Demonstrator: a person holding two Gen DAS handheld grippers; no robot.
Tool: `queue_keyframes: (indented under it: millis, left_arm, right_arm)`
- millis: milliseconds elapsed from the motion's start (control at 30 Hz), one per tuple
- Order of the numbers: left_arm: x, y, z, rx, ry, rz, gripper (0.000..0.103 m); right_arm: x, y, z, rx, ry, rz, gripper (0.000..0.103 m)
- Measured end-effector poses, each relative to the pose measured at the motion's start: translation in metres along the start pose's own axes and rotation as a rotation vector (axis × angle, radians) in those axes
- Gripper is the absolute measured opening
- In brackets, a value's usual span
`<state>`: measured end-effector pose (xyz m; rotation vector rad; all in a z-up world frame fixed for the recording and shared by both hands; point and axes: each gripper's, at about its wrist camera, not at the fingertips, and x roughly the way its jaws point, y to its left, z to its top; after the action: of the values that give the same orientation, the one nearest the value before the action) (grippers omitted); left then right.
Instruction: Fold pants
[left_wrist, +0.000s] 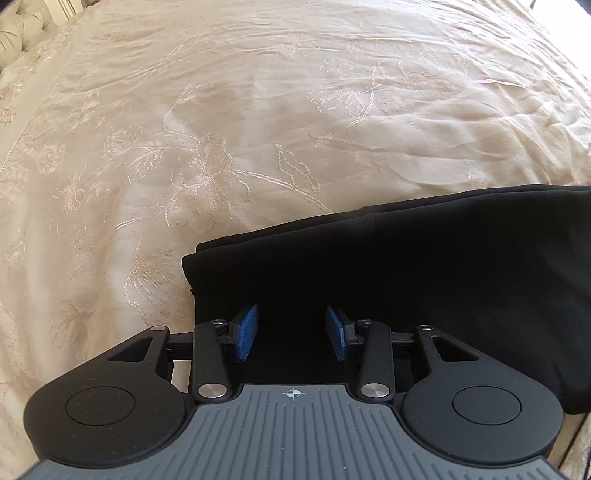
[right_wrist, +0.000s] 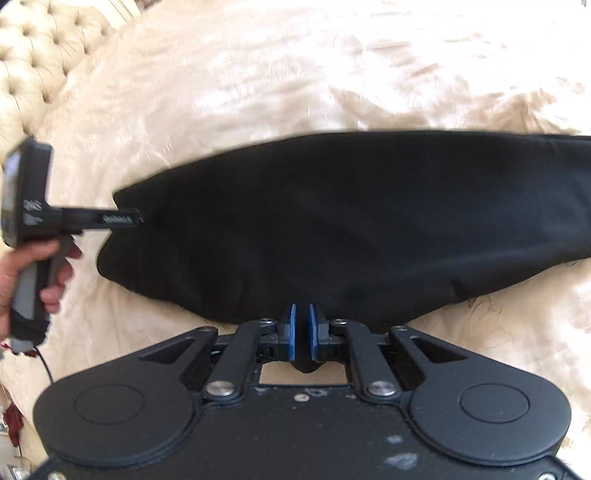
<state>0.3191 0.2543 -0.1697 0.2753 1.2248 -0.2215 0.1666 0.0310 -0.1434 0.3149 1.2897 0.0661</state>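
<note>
Setting: cream embroidered bedspread (left_wrist: 229, 122) on a bed, tufted headboard (right_wrist: 40, 66) at the far left of the right wrist view.
Pants: black pants (right_wrist: 332, 221) flat on the bedspread in a long narrow band, apparently already doubled leg on leg; hem-like layered edges toward the left end in the left wrist view (left_wrist: 406, 258).
Left claw: left claw (left_wrist: 291, 332) with blue pads (left_wrist: 246, 332) well apart, poised over the left end of the fabric, gripping nothing; also visible from the side in the right wrist view (right_wrist: 129, 220), tip at the cloth's left end, handle in the person's hand (right_wrist: 40, 273).
Right claw: right claw (right_wrist: 302, 332) nearly together, blue pads (right_wrist: 291, 332) with only a slim gap; a dark bit of cloth seemingly pinched between them at the near edge, though motion blur leaves that uncertain.
Step in hand: likely a grasp of the left end, ready for a fold across toward the other end.
Done well: all layers of the end caught together, pads closed squarely on the edge, lift kept low, edges laid flush.
Risk: only the top layer caught, stack skewed.
</note>
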Motion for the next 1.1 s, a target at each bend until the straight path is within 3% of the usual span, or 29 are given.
queue_keyframes:
  millis: [100, 233, 500, 667, 833, 1100]
  left_arm:
    - [-0.016, -0.003, -0.005, 0.015, -0.008, 0.006, 0.039]
    - [-0.045, -0.026, -0.015, 0.075, -0.063, -0.024, 0.039]
    - [-0.069, -0.108, -0.039, 0.185, -0.08, -0.212, 0.039]
    - [-0.061, -0.154, -0.054, 0.254, -0.061, -0.279, 0.039]
    - [-0.047, -0.186, -0.055, 0.289, -0.059, -0.244, 0.039]
    - [-0.01, -0.211, -0.028, 0.163, 0.02, -0.11, 0.042]
  right_arm:
    - [0.03, 0.0, -0.006, -0.002, 0.067, -0.061, 0.009]
    - [0.01, -0.005, -0.005, 0.069, 0.012, -0.037, 0.012]
    - [-0.039, -0.023, -0.025, 0.187, -0.078, -0.082, 0.013]
    - [-0.057, -0.033, -0.045, 0.247, -0.095, -0.119, 0.014]
    - [-0.073, -0.072, -0.054, 0.29, -0.109, -0.13, 0.015]
    - [-0.096, -0.173, -0.037, 0.337, -0.154, -0.123, 0.019]
